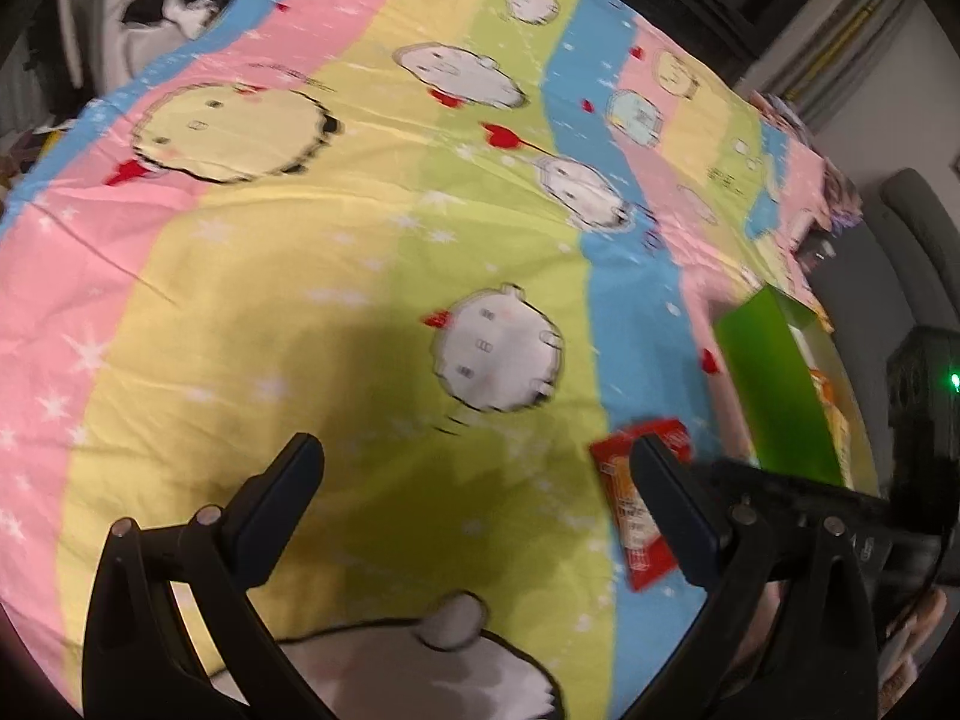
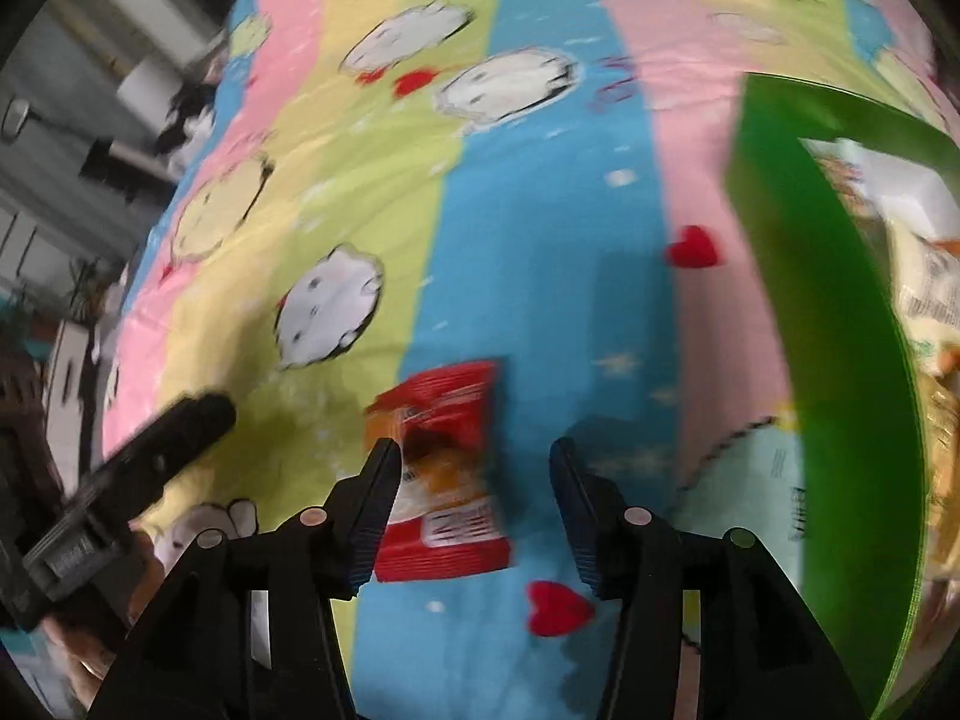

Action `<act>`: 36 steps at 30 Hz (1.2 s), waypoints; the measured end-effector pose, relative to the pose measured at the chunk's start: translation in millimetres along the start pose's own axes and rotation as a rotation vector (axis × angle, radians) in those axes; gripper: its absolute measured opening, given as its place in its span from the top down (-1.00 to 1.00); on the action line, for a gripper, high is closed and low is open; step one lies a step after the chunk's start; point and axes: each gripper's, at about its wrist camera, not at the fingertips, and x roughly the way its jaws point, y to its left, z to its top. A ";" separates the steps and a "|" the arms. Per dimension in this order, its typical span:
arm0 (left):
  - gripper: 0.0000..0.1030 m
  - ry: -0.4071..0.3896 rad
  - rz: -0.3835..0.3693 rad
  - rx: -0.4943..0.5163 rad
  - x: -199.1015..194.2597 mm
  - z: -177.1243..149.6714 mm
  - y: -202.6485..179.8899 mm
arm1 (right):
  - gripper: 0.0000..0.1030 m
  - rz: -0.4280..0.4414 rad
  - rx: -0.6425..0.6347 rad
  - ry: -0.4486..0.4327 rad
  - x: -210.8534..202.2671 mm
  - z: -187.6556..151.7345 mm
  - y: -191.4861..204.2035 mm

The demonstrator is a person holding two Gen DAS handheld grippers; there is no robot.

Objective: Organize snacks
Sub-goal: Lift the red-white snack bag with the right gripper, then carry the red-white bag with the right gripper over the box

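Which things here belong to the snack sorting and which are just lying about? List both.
Job: red snack packet; green box; snack bags in the box; right gripper, open above the packet.
Lying about: cartoon bedsheet; left gripper, open.

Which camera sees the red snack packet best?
The right wrist camera: the red snack packet lies nearly whole on the bedsheet, between the open right gripper fingers. The left wrist camera shows it off to one side, partly hidden behind a finger.

Open right claw (image 2: 474, 468) over red snack packet (image 2: 447, 480)
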 end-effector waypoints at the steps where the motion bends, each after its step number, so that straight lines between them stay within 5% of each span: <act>1: -0.97 0.009 -0.025 0.002 0.8 -1.4 -3.2 | -0.03 0.016 0.027 -0.014 -4.7 -0.6 -5.8; 6: -0.85 0.053 -0.094 0.044 7.6 -11.7 -25.6 | -0.33 0.098 0.059 -0.064 -13.2 -0.2 -14.2; 16: -0.31 0.095 -0.125 0.141 34.1 -35.5 -64.1 | -0.33 0.140 0.013 -0.050 1.6 -4.1 -5.4; 24: 0.27 0.092 -0.139 0.163 40.5 -39.3 -69.4 | 0.02 0.166 0.005 0.002 23.7 -5.6 0.1; 31: 0.33 0.030 -0.124 0.194 23.0 -35.8 -79.9 | 0.07 0.186 -0.015 -0.032 10.2 -8.9 8.1; 36: 0.33 -0.058 -0.134 0.256 -6.2 -29.2 -104.6 | 0.07 0.202 -0.029 -0.146 -33.1 -11.0 6.3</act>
